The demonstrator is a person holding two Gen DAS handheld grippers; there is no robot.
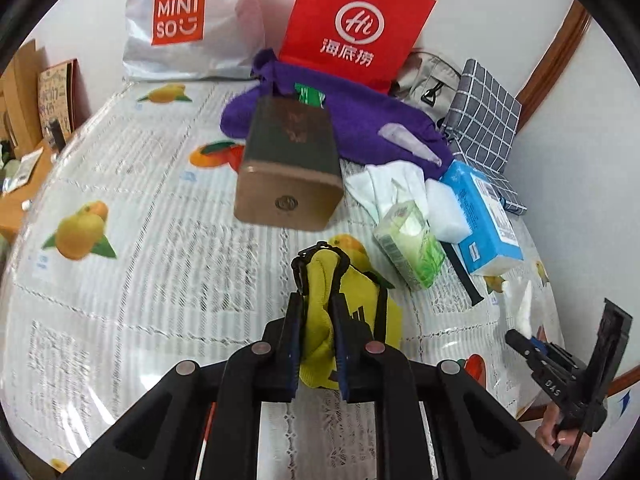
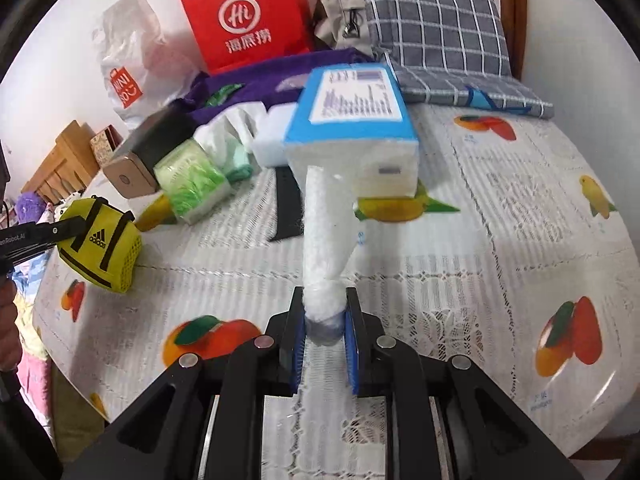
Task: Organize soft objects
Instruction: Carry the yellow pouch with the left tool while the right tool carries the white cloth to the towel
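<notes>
Jaws, left gripper [image 1: 320, 276] — clamped on yellow Adidas pouch [image 1: 352, 312], lifted off bed [image 1: 160, 300] for sorting. Right gripper [image 2: 324, 312] — pinching tissue [image 2: 322, 220] drawn from blue pack [image 2: 352, 120].

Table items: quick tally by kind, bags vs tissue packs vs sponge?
Standing shopping bags: 2 (red paper bag, white Miniso bag)
Small yellow bag: 1, in left gripper
Tissue packs: 2 (blue pack, green pack)
White sponge: 1
Total: 6
</notes>
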